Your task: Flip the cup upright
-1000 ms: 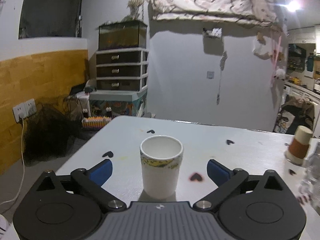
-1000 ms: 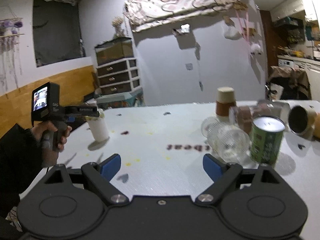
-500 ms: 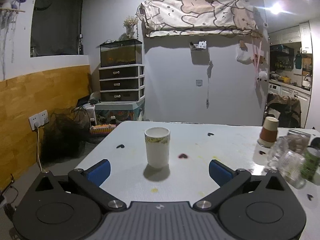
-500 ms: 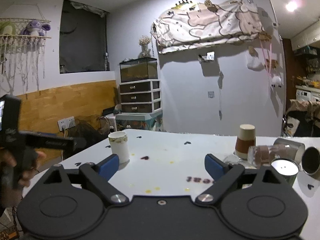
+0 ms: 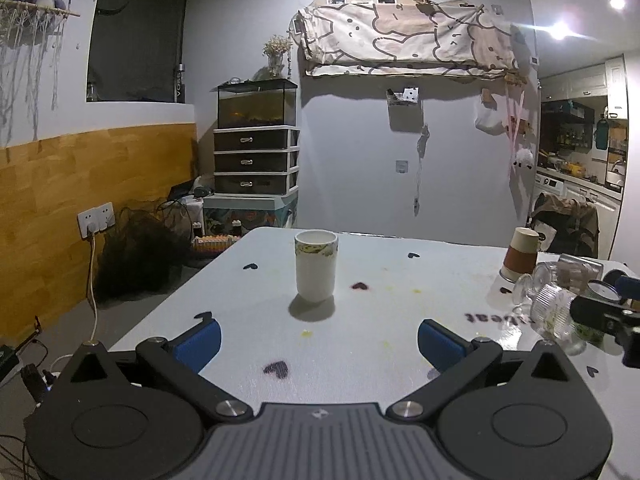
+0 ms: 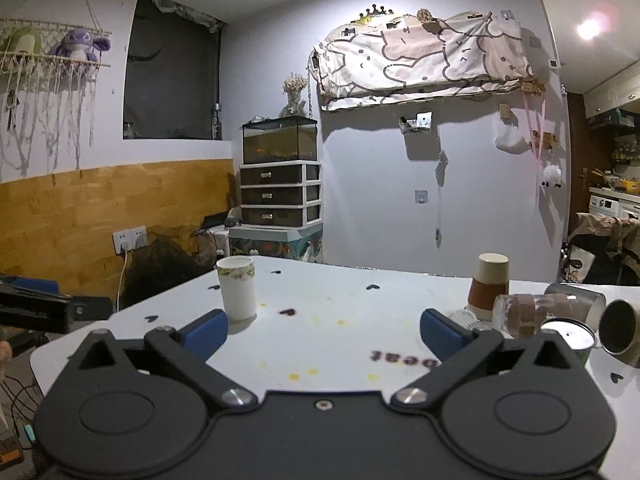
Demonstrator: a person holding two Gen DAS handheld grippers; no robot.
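Observation:
A white cup (image 5: 316,266) with a patterned band under its rim stands upright on the white table (image 5: 400,308), mouth up. It also shows in the right wrist view (image 6: 237,293), far left on the table. My left gripper (image 5: 319,342) is open and empty, well back from the cup near the table's front edge. My right gripper (image 6: 323,332) is open and empty, to the right of the cup and apart from it.
At the table's right stand an upside-down brown paper cup (image 6: 490,286), a glass lying on its side (image 5: 554,312), and several tins (image 6: 618,330). The table's left edge (image 5: 188,284) drops to the floor with cables. The right gripper's tip shows in the left view (image 5: 608,312).
Both grippers have pulled back and away from the cup; the left one was around it a second ago. The cup stays upright in place.

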